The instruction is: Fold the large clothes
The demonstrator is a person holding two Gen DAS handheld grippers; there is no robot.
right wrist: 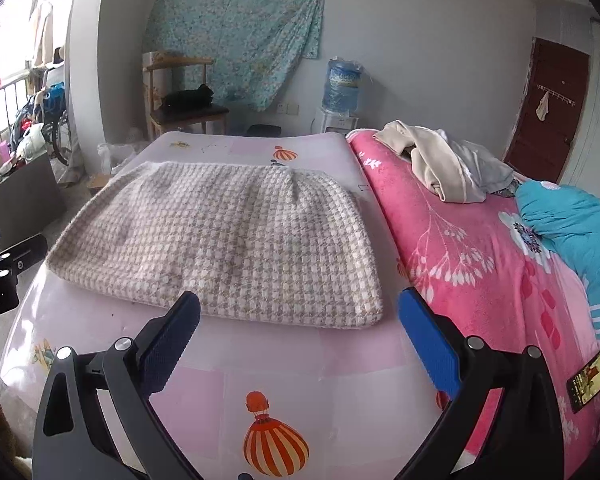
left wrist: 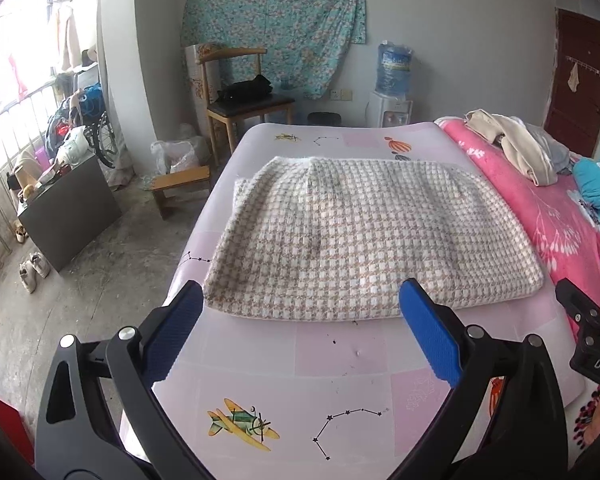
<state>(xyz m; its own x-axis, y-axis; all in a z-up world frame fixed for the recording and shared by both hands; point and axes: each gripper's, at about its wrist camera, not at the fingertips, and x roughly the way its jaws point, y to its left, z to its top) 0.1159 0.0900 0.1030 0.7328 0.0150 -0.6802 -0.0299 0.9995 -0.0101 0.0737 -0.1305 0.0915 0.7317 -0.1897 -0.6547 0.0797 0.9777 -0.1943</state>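
A beige-and-white houndstooth garment [left wrist: 348, 240] [right wrist: 228, 240] lies folded into a thick rectangle on the pale pink printed sheet [left wrist: 340, 360] [right wrist: 308, 368] of the bed. My left gripper [left wrist: 300, 304] hovers above the sheet just short of the garment's near edge, its blue pads wide apart and empty. My right gripper [right wrist: 300, 312] hangs the same way before the garment's near right corner, open with nothing between its fingers. Each gripper shows at the edge of the other's view: the right one [left wrist: 592, 320], the left one [right wrist: 4, 272].
A pink flowered blanket [right wrist: 480, 264] covers the bed's right side, with a heap of beige and grey clothes [right wrist: 440, 160], a turquoise quilt [right wrist: 572, 224] and a phone [right wrist: 596, 372] on it. A wooden chair [left wrist: 248, 104], a stool [left wrist: 180, 188] and a water dispenser [left wrist: 392, 80] stand beyond the bed.
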